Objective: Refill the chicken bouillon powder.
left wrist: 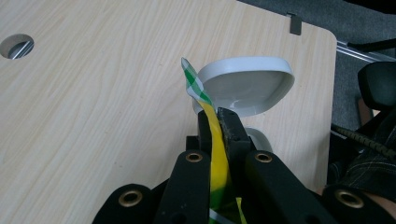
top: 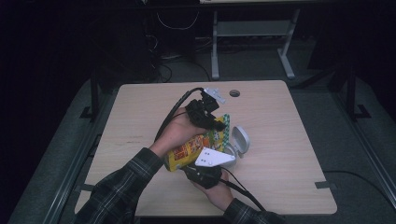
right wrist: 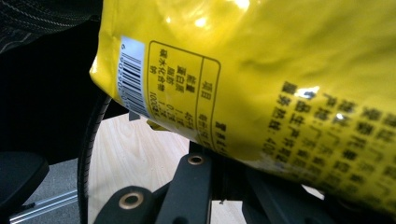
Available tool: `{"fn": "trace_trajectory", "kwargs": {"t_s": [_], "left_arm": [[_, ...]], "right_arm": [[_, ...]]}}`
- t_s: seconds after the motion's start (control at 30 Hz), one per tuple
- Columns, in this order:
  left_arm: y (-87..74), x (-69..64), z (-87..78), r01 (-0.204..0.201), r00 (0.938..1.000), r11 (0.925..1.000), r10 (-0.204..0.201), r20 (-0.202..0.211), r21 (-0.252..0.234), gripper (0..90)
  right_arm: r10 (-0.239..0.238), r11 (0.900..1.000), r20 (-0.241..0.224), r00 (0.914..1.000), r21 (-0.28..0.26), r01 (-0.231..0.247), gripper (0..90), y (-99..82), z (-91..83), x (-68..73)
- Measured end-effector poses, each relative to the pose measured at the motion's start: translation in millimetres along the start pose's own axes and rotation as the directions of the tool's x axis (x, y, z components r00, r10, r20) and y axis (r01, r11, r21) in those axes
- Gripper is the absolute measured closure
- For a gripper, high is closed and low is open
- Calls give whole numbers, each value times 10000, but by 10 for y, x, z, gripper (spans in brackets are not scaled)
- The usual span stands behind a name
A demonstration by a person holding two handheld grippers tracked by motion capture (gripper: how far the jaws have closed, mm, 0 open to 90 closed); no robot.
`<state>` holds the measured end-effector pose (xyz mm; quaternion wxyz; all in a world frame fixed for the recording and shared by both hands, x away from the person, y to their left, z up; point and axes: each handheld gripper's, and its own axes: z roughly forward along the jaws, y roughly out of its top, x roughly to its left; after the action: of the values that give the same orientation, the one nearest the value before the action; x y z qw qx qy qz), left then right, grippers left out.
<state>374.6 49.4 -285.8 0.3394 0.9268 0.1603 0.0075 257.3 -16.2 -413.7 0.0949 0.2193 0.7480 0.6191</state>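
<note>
A yellow snack bag (top: pixel 189 151) with a green-and-white checked top strip (left wrist: pixel 192 81) is held off the table between both grippers. My left gripper (top: pixel 215 123) is shut on the bag's top edge (left wrist: pixel 215 135), and the strip sticks up past its tips (left wrist: pixel 217 119). My right gripper (top: pixel 193 167) is at the bag's lower end, under its grey plate. In the right gripper view the bag's printed back (right wrist: pixel 261 70) hangs over the jaws, which look closed on its lower edge. A small grey container (top: pixel 239 141) with its lid open (left wrist: pixel 245 84) stands just beyond the bag.
The wooden table (top: pixel 140 116) has a round cable hole (top: pixel 234 93) near its far edge, also seen in the left gripper view (left wrist: pixel 16 45). A table leg frame (top: pixel 252 42) stands on the dark floor behind. Plaid sleeves (top: pixel 121 186) come in from the near edge.
</note>
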Motion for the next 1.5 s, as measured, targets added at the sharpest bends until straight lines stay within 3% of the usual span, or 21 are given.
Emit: {"fn": "trace_trajectory", "kwargs": {"t_s": [1.5], "left_arm": [[21,-20,6,39,10000,9999,-38,-64,110,898]], "right_arm": [[39,10000,-5,10000,-80,-39,900,5,0,8]]}}
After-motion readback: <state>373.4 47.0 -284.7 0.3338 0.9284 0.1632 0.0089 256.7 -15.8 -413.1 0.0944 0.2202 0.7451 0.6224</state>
